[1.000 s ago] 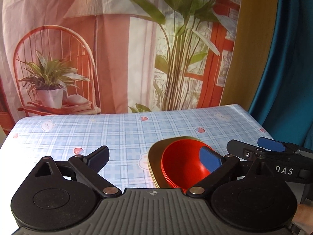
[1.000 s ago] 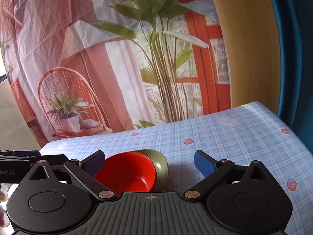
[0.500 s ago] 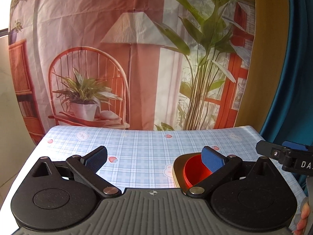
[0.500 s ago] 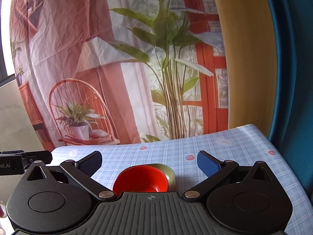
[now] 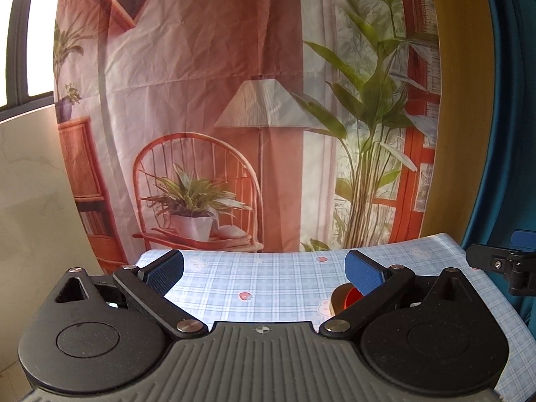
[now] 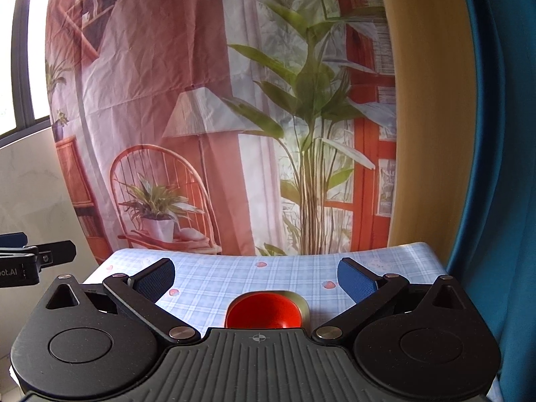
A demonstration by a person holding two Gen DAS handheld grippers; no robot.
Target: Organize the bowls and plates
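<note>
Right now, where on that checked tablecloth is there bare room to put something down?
Bare cloth runs left of the red bowl nested in the olive plate, out to the table's left edge, and behind them towards the printed backdrop. Only that stack crowds.

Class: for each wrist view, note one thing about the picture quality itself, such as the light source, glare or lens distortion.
Left wrist view: daylight blows out the window at upper left, and a bright glare patch lies on the tablecloth. Right wrist view: the fisheye lens bows the blue curtain and the table edge into curves; the red bowl stays sharp, evenly lit.
</note>
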